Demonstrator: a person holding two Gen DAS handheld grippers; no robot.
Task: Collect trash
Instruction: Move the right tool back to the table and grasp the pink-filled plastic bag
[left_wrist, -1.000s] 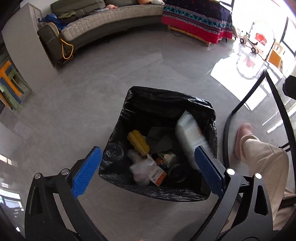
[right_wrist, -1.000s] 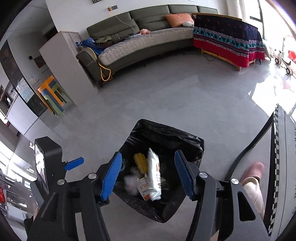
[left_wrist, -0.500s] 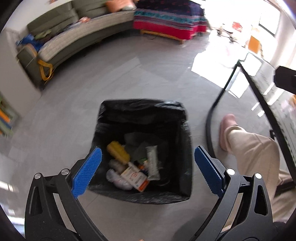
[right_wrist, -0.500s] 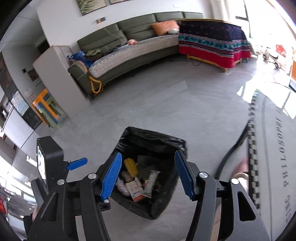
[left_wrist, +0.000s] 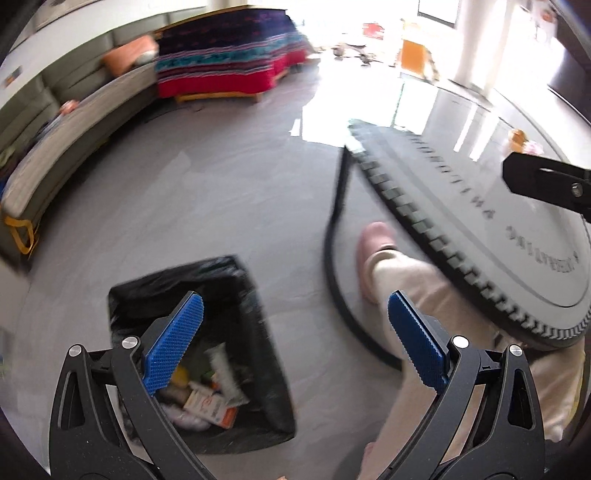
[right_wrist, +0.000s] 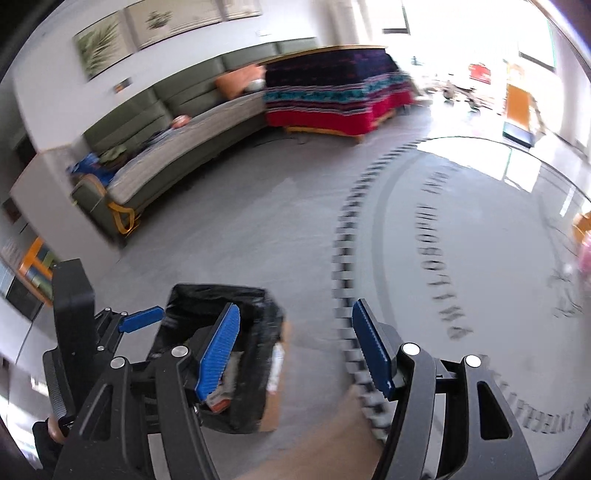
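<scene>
Motion blur smears the trash (left_wrist: 207, 398) in the bin (left_wrist: 258, 354), half hidden behind both grippers' empty, parted jaws.

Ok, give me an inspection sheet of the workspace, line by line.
Surface: grey floor; round table with a checkered rim and lettering at right.
Job's things: bin lined with a black bag, on the floor, holding wrappers and cartons.
Clutter: small items at the table's far edge, too blurred to name.
Grippers: left gripper open, empty; right gripper open, empty.
Cables: nothing seen.
Surroundings: green sofa, patterned blanket, wall pictures, the person's leg and pink slipper by the table.
</scene>
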